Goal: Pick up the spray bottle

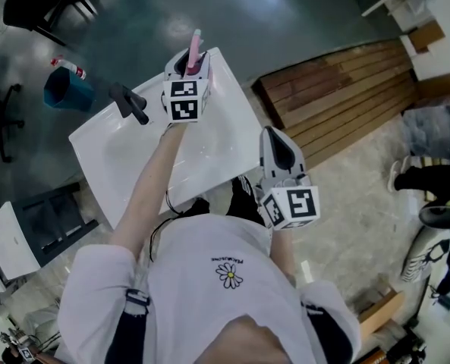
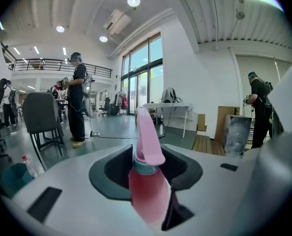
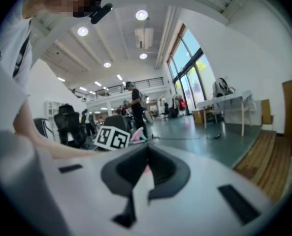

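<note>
A pink spray bottle (image 1: 193,51) stands at the far end of the white table (image 1: 209,146). My left gripper (image 1: 191,67) is shut on it, with the marker cube just behind. In the left gripper view the bottle's red-pink body (image 2: 146,191) fills the gap between the jaws of the left gripper (image 2: 150,163), and its pale pink trigger head rises above them. My right gripper (image 1: 275,133) hangs shut beside the table's near right edge with nothing held. The right gripper view (image 3: 143,173) looks across at the left gripper's cube (image 3: 112,138) and the bottle's head (image 3: 137,133).
A black handle-like object (image 1: 130,101) lies on the table left of the bottle. On the floor are a blue bin (image 1: 61,88), a black chair (image 1: 42,2) and a wooden platform (image 1: 338,97). A standing person (image 2: 78,100) and a grey chair (image 2: 40,117) are beyond the table.
</note>
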`<control>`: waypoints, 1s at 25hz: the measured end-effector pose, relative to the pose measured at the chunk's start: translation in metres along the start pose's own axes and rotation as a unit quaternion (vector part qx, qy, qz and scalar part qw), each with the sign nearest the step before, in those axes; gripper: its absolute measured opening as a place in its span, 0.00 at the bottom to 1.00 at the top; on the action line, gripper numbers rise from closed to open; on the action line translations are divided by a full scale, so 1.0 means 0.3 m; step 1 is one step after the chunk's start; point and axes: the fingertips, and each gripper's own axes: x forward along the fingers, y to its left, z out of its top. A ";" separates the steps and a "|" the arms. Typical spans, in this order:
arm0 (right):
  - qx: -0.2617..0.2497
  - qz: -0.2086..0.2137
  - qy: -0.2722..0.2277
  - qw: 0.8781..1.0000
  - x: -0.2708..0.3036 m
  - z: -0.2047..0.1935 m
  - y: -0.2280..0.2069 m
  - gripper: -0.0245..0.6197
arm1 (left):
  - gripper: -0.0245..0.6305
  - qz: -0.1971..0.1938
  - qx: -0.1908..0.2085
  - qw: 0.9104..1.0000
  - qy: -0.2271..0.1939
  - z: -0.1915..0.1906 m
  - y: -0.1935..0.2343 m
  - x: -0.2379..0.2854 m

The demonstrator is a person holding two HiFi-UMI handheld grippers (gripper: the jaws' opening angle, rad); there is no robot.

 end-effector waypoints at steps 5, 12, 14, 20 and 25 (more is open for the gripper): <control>0.000 -0.002 0.000 1.000 -0.009 0.001 -0.008 0.08 | 0.30 0.009 0.002 1.000 -0.003 0.002 0.001 0.001; 0.002 -0.001 0.005 1.000 -0.012 -0.002 -0.009 0.08 | 0.29 0.011 0.022 1.000 -0.006 0.005 -0.004 -0.003; 0.000 0.002 0.006 1.000 -0.004 0.000 -0.005 0.08 | 0.29 0.011 0.020 1.000 -0.006 0.006 -0.003 -0.004; -0.001 0.011 0.010 1.000 0.005 -0.003 0.006 0.08 | 0.29 0.012 0.016 1.000 -0.011 0.009 -0.001 -0.002; 0.006 0.015 0.009 1.000 0.004 -0.006 0.008 0.08 | 0.28 -0.001 0.023 1.000 -0.006 0.008 -0.011 -0.007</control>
